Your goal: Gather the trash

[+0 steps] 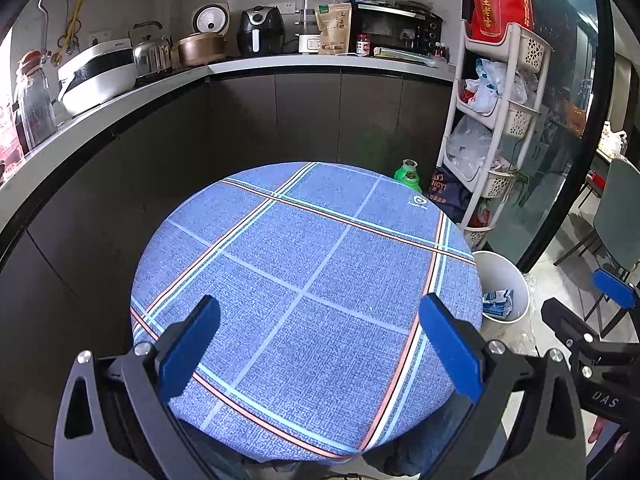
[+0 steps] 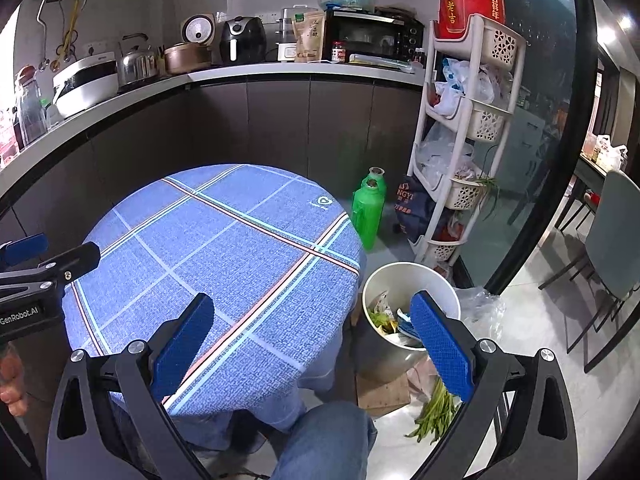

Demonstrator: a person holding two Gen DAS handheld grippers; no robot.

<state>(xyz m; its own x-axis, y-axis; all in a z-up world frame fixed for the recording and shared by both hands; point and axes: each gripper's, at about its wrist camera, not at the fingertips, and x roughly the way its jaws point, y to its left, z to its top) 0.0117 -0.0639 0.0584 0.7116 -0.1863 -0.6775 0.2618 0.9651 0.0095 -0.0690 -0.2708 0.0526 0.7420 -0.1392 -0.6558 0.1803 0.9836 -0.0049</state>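
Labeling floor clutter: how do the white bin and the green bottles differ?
The white bin is wide, open-topped and holds scraps and packaging; the green bottles are narrow, necked and translucent, contents unclear. The bin sits by the table's right edge, under the right tool; the bottles stand farther back, near the white rack. Both stand upright on the floor.

"GenRobot.AI" on left tool (image 2: 24,256); "DAS" on right tool (image 1: 604,402)

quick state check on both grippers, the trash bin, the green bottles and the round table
left gripper: open, empty, over the table
right gripper: open, empty
trash bin: upright, unlidded, scraps inside
green bottles: upright, uncapped, on the floor
round table: covered by a blue plaid cloth
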